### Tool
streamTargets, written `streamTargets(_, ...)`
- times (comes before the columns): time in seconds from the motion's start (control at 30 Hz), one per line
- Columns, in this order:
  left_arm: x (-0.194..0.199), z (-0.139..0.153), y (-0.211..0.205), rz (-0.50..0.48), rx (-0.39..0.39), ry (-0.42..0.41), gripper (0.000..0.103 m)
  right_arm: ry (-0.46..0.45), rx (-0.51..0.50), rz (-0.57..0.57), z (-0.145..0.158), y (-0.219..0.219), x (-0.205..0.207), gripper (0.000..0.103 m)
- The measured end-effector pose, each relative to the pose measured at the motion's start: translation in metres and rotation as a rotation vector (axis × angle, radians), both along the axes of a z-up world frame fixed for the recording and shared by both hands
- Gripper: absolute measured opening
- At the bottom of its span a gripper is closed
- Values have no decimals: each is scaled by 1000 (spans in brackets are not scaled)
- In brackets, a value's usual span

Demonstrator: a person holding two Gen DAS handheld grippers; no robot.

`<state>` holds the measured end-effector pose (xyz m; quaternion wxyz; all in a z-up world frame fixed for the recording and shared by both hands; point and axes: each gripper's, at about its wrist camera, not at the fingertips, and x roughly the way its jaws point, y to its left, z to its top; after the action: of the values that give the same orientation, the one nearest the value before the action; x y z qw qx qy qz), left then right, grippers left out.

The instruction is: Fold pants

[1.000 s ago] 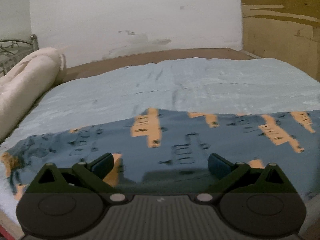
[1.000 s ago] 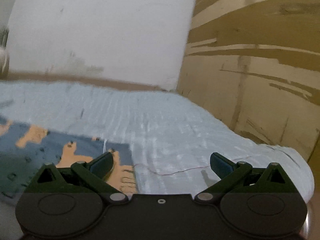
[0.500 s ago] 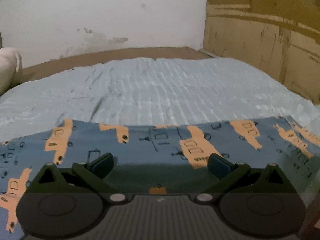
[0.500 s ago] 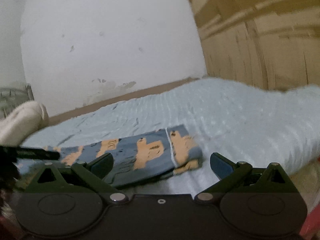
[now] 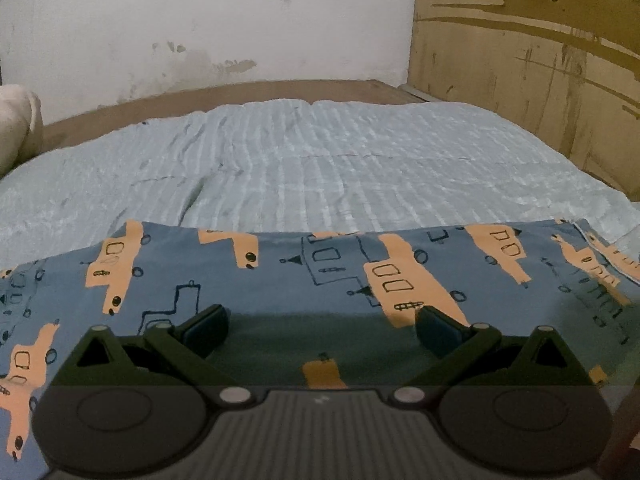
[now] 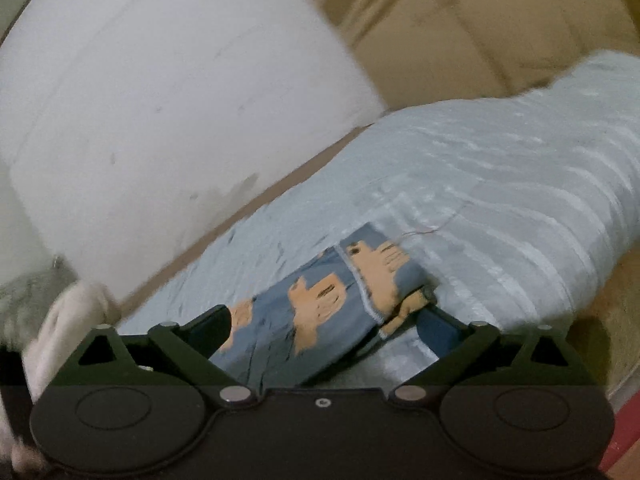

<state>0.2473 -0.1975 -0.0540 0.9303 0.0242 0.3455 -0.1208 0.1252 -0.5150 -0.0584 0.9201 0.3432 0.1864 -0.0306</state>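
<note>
Dim, flat indoor light with soft shadows. Left wrist view is sharp; right wrist view is tilted and motion-blurred. Fisheye bends edges, with dark corners.

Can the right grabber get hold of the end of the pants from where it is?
Probably yes. The right gripper stands open, the pants hem already lies between its fingers on the blue bedspread, and nothing blocks it.

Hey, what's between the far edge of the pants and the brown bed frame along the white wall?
Only the light blue ribbed bedspread. In the left wrist view it runs bare from the pants up to the brown bed frame.
</note>
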Motion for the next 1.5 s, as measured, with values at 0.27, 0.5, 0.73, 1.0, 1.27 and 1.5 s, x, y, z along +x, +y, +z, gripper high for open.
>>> streamTargets(0.27,14,9,17,-26,-159,95,102,4,98,-150,-4,-4,8,53)
streamTargets(0.5,19,19,39,-52,-320,177,102,27,3,-186,5,5,17,14)
streamTargets(0.73,18,39,66,-58,-477,157,102,-51,-433,-7,49,77,27,13)
streamTargets(1.0,16,41,90,-47,-557,156,102,-81,-735,306,50,184,22,13)
streamTargets(1.27,18,15,82,-46,-504,214,102,-15,-757,362,-2,220,12,14)
streamTargets(1.5,23,3,53,-95,-457,241,91,-93,-529,315,-13,191,8,15)
